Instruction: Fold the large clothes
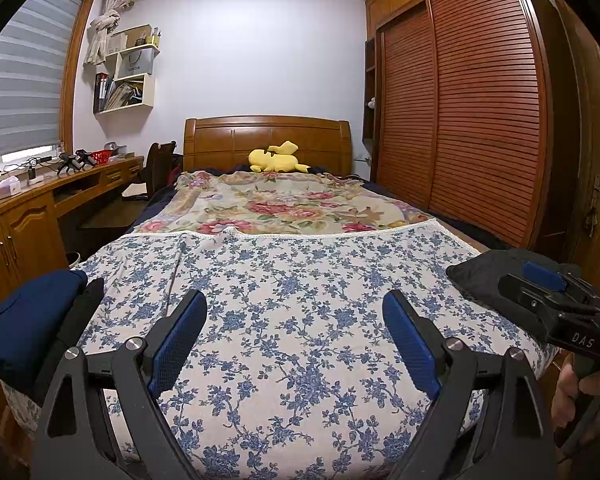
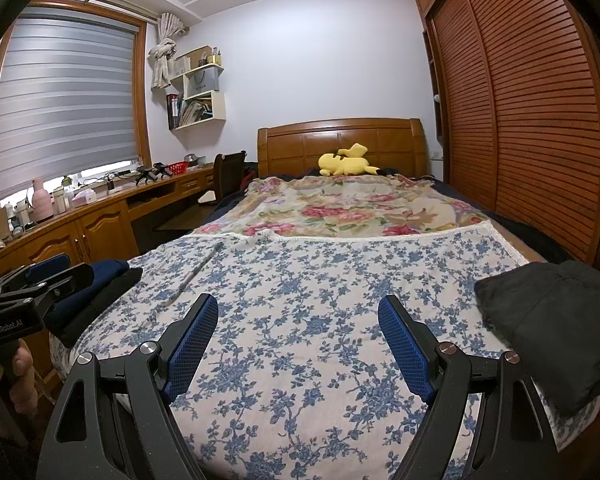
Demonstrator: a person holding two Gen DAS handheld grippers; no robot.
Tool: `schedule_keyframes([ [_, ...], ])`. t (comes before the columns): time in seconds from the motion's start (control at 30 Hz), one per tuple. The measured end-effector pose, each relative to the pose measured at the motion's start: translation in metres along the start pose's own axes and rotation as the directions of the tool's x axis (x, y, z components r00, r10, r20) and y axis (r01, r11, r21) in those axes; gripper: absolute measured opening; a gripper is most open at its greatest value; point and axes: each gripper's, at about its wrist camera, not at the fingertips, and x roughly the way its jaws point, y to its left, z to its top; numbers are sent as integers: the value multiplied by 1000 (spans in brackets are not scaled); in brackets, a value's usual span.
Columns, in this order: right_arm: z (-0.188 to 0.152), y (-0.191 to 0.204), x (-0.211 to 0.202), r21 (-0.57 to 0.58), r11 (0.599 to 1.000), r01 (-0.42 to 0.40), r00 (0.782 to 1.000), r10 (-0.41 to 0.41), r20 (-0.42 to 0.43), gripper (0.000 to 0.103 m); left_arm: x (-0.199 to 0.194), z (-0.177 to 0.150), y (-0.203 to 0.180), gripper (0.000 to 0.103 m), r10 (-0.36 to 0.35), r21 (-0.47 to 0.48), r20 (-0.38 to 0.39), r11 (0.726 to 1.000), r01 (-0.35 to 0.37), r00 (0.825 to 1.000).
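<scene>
A folded navy garment [image 1: 24,320] [image 2: 104,276] lies at the bed's near left corner, on top of a black folded piece [image 2: 100,308]. At the near right corner sits a folded black garment [image 1: 484,276] [image 2: 548,320]. Between them a blue-flowered cloth [image 1: 300,272] [image 2: 300,264] with a lace edge is spread flat. My left gripper [image 1: 295,298] [image 2: 48,276] hovers open over the cloth, beside the navy pile, with nothing between its fingers. My right gripper [image 2: 298,301] [image 1: 544,292] is open too, empty, next to the black garment.
A rose-patterned blanket [image 1: 284,200] covers the far half of the bed, with a yellow plush toy [image 1: 276,158] at the wooden headboard. A slatted wardrobe [image 1: 480,120] runs along the right. A wooden desk [image 2: 100,208] with small items and a chair stand left.
</scene>
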Motion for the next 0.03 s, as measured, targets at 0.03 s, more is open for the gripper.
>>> schedule_keyframes([
  [0.03,0,0,0,0,1000,-1,1000,1,0,84,0,0,0,90,0,0,0,1000,0,1000],
])
